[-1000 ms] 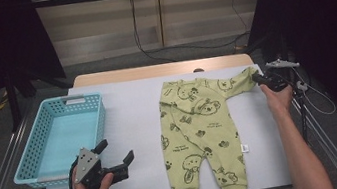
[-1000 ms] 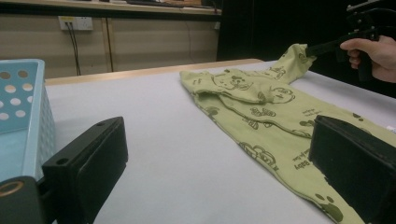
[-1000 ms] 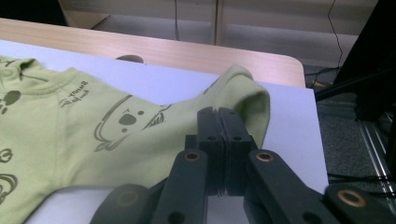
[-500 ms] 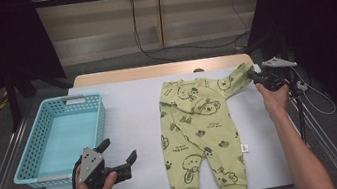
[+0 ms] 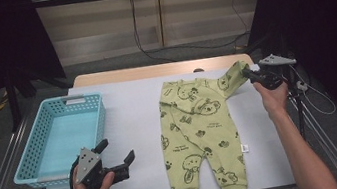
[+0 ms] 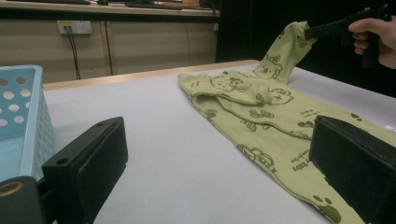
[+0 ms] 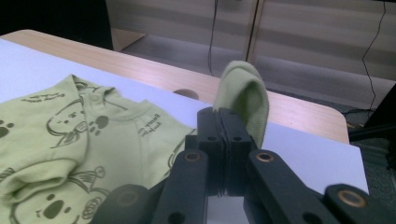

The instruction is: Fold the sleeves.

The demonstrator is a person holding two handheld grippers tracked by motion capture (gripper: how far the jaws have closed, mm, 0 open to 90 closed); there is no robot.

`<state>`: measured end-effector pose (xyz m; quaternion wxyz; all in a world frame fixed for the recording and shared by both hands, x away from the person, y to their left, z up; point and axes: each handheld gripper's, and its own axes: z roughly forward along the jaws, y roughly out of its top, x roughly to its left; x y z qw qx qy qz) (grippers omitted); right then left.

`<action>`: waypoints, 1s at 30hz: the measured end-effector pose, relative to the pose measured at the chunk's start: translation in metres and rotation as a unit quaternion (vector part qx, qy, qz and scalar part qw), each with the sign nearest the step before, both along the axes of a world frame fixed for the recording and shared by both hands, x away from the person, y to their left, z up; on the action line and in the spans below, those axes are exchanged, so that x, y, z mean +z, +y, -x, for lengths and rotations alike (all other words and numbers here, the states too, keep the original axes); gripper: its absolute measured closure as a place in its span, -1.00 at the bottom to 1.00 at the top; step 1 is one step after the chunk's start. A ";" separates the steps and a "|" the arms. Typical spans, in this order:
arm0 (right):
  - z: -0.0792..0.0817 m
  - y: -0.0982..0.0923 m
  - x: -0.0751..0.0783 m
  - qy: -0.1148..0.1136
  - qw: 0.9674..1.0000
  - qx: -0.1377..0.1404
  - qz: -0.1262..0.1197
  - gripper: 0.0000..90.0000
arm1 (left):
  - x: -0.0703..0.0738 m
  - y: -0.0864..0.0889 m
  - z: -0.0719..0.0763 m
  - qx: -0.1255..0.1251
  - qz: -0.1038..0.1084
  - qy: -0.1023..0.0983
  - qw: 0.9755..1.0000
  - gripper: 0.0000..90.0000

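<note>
Since the earlier frames, the right tongs point(image 5: 250, 76) are raised and carried slightly inward over the table's point(image 5: 127, 105) far right corner, and the sleeve point(image 5: 234, 75) clamped in them is lifted off the surface with them. The left tongs point(image 5: 115, 155) are kept in place near the front edge of the table.

The right tongs are fully closed on the cuff end of the sleeve. In the right gripper view, the two black jaws are pressed together, and the folded cuff point(image 7: 243, 100) is seen standing up between and above them. In the left gripper view, the sleeve is drawn up at a slope from the garment body to the right tongs point(image 6: 312, 32), which are held in the person's right hand point(image 6: 376, 39).

The left tongs are held wide open with nothing between the jaws. They are positioned just beside the near right corner of the blue basket point(image 5: 61, 135) and well apart from the garment.

The green baby romper point(image 5: 197, 130) is laid flat on the right half of the white-covered table, neck end toward the far edge and legs toward the near edge. Only the right sleeve is raised; the rest of the romper is rested on the table. The opposite sleeve point(image 5: 181, 107) is folded across the chest.
</note>
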<state>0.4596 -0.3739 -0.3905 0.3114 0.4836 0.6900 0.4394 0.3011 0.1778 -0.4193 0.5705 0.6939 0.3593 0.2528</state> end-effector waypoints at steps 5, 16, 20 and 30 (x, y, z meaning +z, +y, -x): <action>0.001 0.010 0.011 -0.002 1.000 0.022 -0.001 0.98 | 0.000 -0.002 0.001 -0.001 0.014 0.002 1.000 -0.90; -0.003 0.028 0.029 0.000 0.999 0.049 -0.001 0.98 | 0.000 -0.001 0.000 0.003 0.003 0.005 1.000 -0.90; -0.003 0.034 0.034 -0.002 0.998 0.060 -0.004 0.98 | -0.001 -0.002 0.000 0.002 0.015 0.005 1.000 -0.90; -0.005 0.052 0.039 -0.012 0.996 0.087 -0.011 0.98 | 0.000 -0.003 -0.001 0.001 0.012 0.005 1.000 -0.90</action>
